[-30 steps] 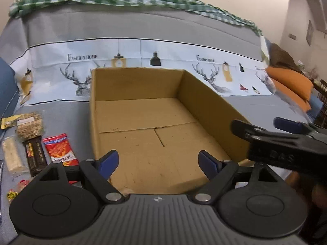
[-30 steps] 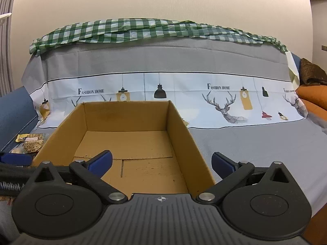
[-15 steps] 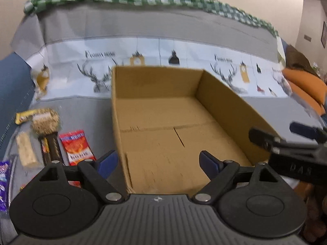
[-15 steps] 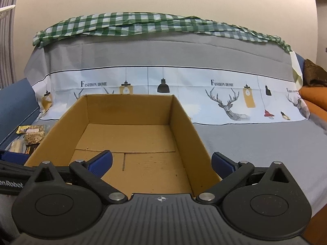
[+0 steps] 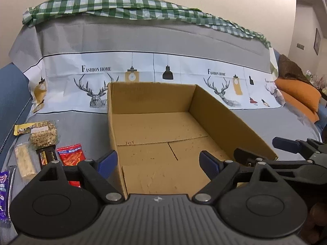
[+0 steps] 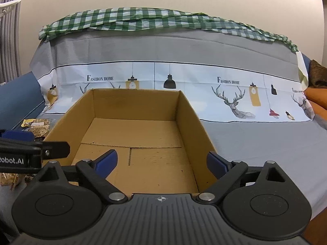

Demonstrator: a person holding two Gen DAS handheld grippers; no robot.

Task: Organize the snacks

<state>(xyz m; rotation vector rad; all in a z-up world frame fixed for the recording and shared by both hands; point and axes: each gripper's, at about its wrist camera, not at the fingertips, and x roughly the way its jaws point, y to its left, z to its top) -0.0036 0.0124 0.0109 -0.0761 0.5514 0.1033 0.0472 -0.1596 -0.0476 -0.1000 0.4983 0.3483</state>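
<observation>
The left gripper (image 5: 157, 163) stands wide and holds nothing, the right gripper (image 6: 162, 162) is closing on nothing, both low in frame before the centred cardboard box (image 5: 224, 120), snack packets (image 5: 70, 156) at lower left.

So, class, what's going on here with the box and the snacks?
A person holds a hand-held gripper in each hand over an open cardboard box on a covered sofa. The box has nothing in it yet. The snack packets lie beside it on the left, untouched. The left hand-held gripper is open and holds nothing; the right hand-held gripper is closing, with nothing between its jaws. No snack has been picked up yet.
</observation>
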